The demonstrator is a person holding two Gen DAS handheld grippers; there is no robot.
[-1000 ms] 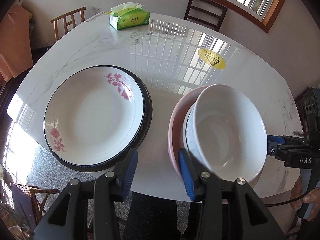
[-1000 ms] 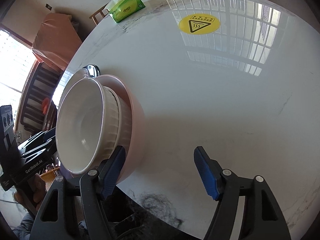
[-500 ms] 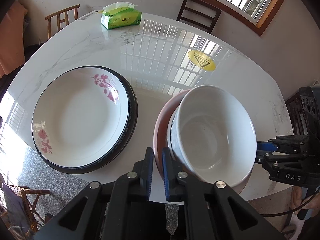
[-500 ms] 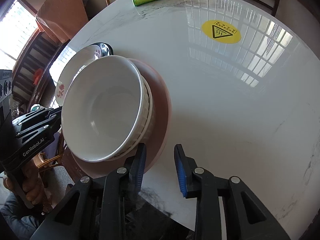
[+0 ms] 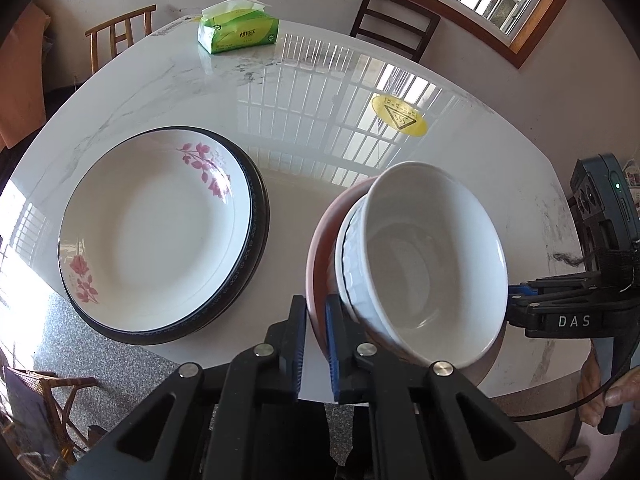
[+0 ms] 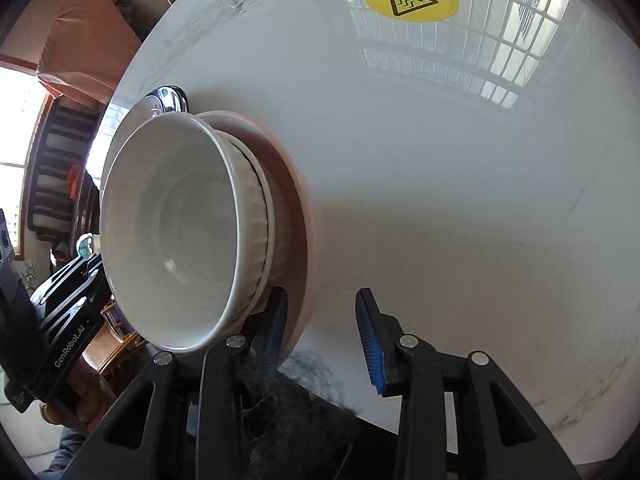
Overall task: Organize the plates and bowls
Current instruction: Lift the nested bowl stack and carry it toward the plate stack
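On the round white marble-look table (image 5: pixel 304 92) stand two stacks of crockery. To the left, a shallow white plate with pink flower sprays (image 5: pixel 148 232) sits nested in a wider dark-rimmed plate (image 5: pixel 256 216), of which only the black edge shows around it; the flowered plate holds nothing.

To the right, a pink round plate (image 5: pixel 318 256) carries two white bowls: a ribbed white ceramic bowl (image 5: pixel 352 256) below, and a smooth white ceramic bowl (image 5: pixel 436 264) nested inside it. The upper bowl is empty, and its rim leans toward the table's near edge. The whole stack is tilted rather than flat.

The left gripper (image 5: pixel 316 330) is clamped on the near-left rim of the pink plate — its two blue-padded fingers are drawn tight together with the plate's edge between them. The right gripper (image 6: pixel 320 328) stands parted: its left pad (image 6: pixel 276 320) lies against the right side of the pink plate's rim, just under the ribbed bowl, while the other pad (image 6: pixel 370 344) hangs apart over bare tabletop, gripping nothing.

Farther back lie a green pack of tissues (image 5: pixel 238 32) near the far edge and a yellow round warning sticker (image 5: pixel 399 115) — both well apart from the stacks. Two wooden chairs (image 5: pixel 394 24) stand beyond the table, below a window.
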